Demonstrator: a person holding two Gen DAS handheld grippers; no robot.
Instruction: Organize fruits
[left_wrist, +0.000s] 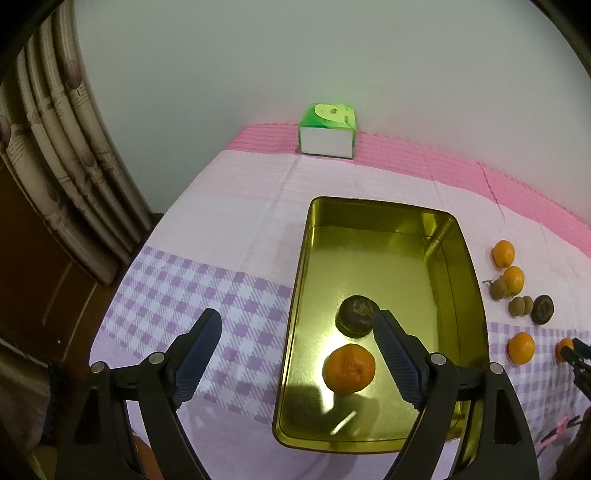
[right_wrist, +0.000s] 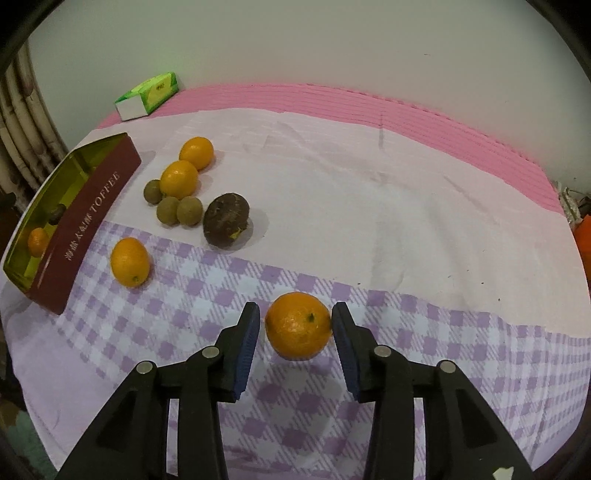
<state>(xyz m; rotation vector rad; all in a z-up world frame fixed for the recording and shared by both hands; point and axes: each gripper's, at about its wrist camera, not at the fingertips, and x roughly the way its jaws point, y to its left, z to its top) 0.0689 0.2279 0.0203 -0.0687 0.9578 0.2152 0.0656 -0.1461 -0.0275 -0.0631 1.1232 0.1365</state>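
pale walls and a pleated curtain (left_wrist: 55, 155) are seen behind a cloth-covered table (right_wrist: 369, 184), banded pink, white and lilac check. a rectangular gold-lined tin (left_wrist: 463, 258), maroon outside, is shown holding a dimpled orange (left_wrist: 349, 368) and a dark, wrinkled round fruit (left_wrist: 357, 315). the left gripper (left_wrist: 295, 341) is held wide apart above them, gripping nothing. the right gripper (right_wrist: 294, 338) is seen flanking another orange (right_wrist: 298, 325) on the check; contact cannot be told. smooth oval kumquats (right_wrist: 178, 178) and small brown fruits (right_wrist: 179, 209) are clustered just beside the tin.
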